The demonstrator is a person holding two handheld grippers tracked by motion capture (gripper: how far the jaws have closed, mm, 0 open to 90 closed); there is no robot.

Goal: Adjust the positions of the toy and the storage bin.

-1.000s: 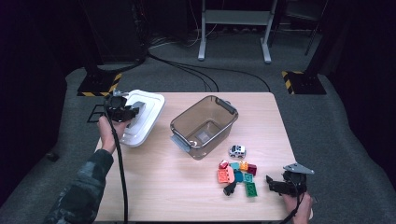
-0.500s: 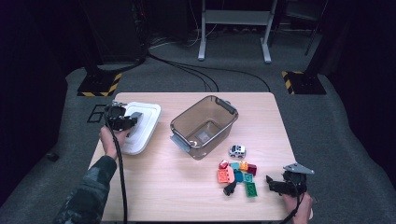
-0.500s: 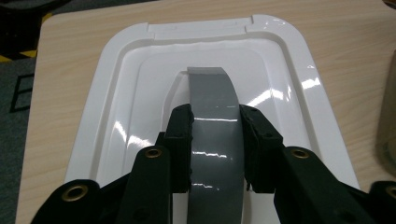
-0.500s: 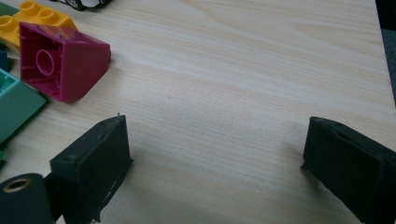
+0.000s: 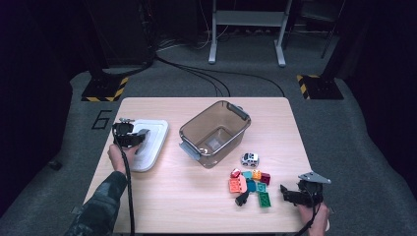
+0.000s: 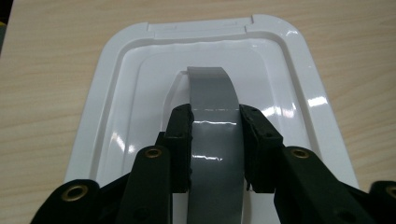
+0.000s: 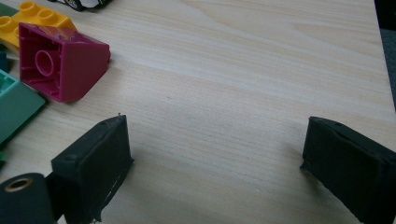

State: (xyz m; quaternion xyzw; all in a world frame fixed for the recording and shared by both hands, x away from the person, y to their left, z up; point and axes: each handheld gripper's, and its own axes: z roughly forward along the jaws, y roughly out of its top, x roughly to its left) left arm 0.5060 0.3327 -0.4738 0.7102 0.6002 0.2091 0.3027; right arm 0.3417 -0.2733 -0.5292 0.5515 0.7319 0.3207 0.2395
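A white bin lid (image 5: 151, 142) lies flat at the table's left side. My left gripper (image 5: 139, 138) is shut on the lid's grey handle (image 6: 212, 93); in the left gripper view the jaws of this gripper (image 6: 215, 116) pinch the strap from both sides over the lid (image 6: 289, 70). A clear brownish bin (image 5: 189, 132) stands open and empty at the table's middle. My right gripper (image 5: 286, 192) rests open near the front right edge. In the right gripper view nothing is between the jaws of this gripper (image 7: 215, 154), just bare wood.
A pile of coloured bricks (image 5: 248, 184) lies left of the right gripper, with a small white toy car (image 5: 250, 159) behind it. A magenta brick (image 7: 60, 65), a yellow brick (image 7: 37, 16) and a green brick (image 7: 14, 107) lie close to the left jaw.
The left hand has come down and nearer with the lid, which now lies on the table. The right gripper has not moved.
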